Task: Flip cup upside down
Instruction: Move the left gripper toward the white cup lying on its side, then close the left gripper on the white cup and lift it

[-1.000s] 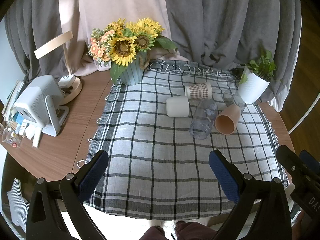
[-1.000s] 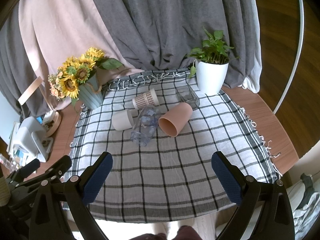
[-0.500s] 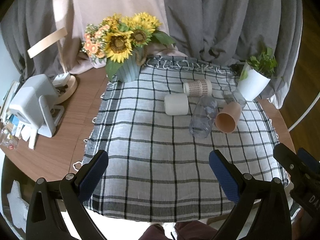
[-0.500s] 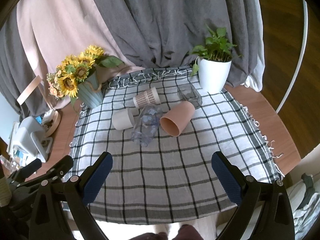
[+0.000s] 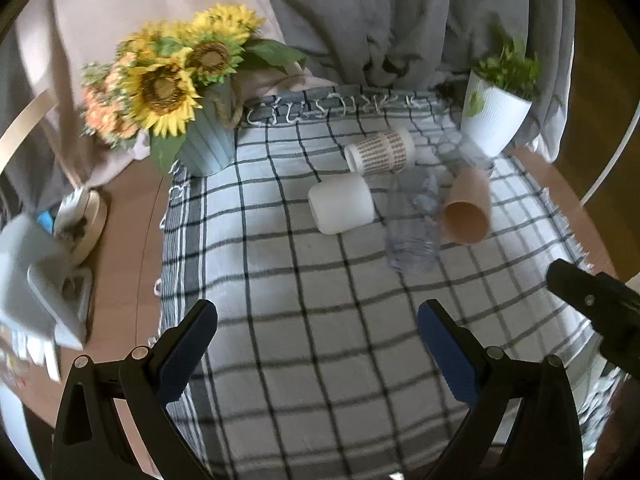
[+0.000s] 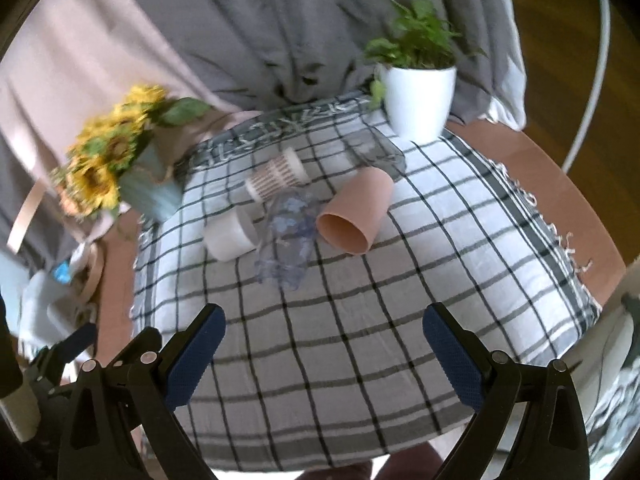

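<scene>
Several cups lie on their sides on a checked cloth (image 5: 320, 320): a white cup (image 5: 341, 208) (image 6: 229, 236), a brown-patterned cup (image 5: 380, 151) (image 6: 278, 174), a clear printed tumbler (image 5: 412, 224) (image 6: 286, 236), a peach cup (image 5: 467, 210) (image 6: 354, 208) and a clear glass (image 5: 460, 150) (image 6: 374, 152) behind it. My left gripper (image 5: 316, 348) is open and empty, above the cloth's near part. My right gripper (image 6: 324, 354) is open and empty, also short of the cups.
A sunflower vase (image 5: 204, 136) (image 6: 150, 192) stands at the cloth's back left. A white plant pot (image 5: 498, 120) (image 6: 418, 100) stands at the back right. A white device (image 5: 44, 280) and a lamp base (image 5: 86, 216) sit on the wooden table to the left. Grey curtains hang behind.
Both grippers have moved forward toward the cups, which look larger and nearer. The cups have not moved. Both grippers stay open.
</scene>
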A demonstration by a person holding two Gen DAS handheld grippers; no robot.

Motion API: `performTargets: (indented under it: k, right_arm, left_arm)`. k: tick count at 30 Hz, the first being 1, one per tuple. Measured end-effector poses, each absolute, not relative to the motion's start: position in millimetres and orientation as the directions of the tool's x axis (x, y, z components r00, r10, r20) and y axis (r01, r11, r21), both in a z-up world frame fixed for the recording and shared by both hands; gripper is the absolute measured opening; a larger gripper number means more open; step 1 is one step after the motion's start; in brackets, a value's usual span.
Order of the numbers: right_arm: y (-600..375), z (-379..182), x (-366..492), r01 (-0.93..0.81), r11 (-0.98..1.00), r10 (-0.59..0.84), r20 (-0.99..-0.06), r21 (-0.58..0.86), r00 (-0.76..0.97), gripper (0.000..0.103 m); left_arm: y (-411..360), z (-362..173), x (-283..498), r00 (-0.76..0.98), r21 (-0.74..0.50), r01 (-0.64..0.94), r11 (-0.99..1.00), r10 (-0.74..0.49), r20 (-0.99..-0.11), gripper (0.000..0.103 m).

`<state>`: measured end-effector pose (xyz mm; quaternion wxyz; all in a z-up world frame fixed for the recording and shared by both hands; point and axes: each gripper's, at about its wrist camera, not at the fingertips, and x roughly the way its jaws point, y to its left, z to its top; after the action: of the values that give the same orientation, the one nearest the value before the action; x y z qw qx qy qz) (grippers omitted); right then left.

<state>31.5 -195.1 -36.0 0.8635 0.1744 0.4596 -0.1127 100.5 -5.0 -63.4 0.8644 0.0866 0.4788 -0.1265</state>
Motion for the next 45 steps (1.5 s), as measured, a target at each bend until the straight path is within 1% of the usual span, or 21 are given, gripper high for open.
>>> performTargets:
  k: [4,10,16,21,26,33,37,42,45]
  right_arm:
    - [-191,-50,45,0.421,0.885,-0.055,-0.853,0.199,0.519,0.100]
    - [-186,-76,66,0.502,0.836,-0.052,-0.880,0.220,0.473,0.100]
    - [-181,-102,78,0.616,0.739,-0.026,-0.902,0.273,0.431,0.100]
    - [-169,-121,87,0.650,0.689,0.024,-0.907,0.320,0.421,0.100]
    - [-170,-137,93,0.695,0.630,0.056,-0.913,0.347,0.405,0.100]
    - [-176,-153,98,0.758,0.538,0.092,-0.919,0.369,0.382,0.100]
    - [-177,-156,99,0.779,0.499,0.100,-0.918,0.379,0.383,0.100]
    - [-182,-158,105,0.797,0.473,0.092,-0.921,0.376,0.379,0.100]
    - [-184,-159,105,0.801,0.466,0.091,-0.921,0.376,0.379,0.100]
  left_arm:
    - [-7,-81,125,0.457,0.028,0.374,0.927,-0.158,-0.875,0.102]
    - [-19,-103,162,0.414,0.087,0.505,0.859,-0.152,-0.897,0.102]
    - [-34,-115,199,0.394,0.141,0.622,0.770,-0.153,-0.906,0.102]
    - [-50,-131,219,0.359,0.190,0.720,0.668,-0.124,-0.925,0.102]
    - [-61,-147,233,0.302,0.182,0.793,0.581,-0.115,-0.946,0.102]
    - [-79,-161,248,0.334,0.263,0.838,0.478,-0.069,-0.940,0.101]
    - [-91,-171,252,0.310,0.256,0.870,0.421,-0.062,-0.949,0.101]
    - [-101,-186,264,0.304,0.260,0.873,0.412,-0.044,-0.952,0.100]
    - [-105,-196,268,0.304,0.267,0.878,0.398,-0.033,-0.952,0.096]
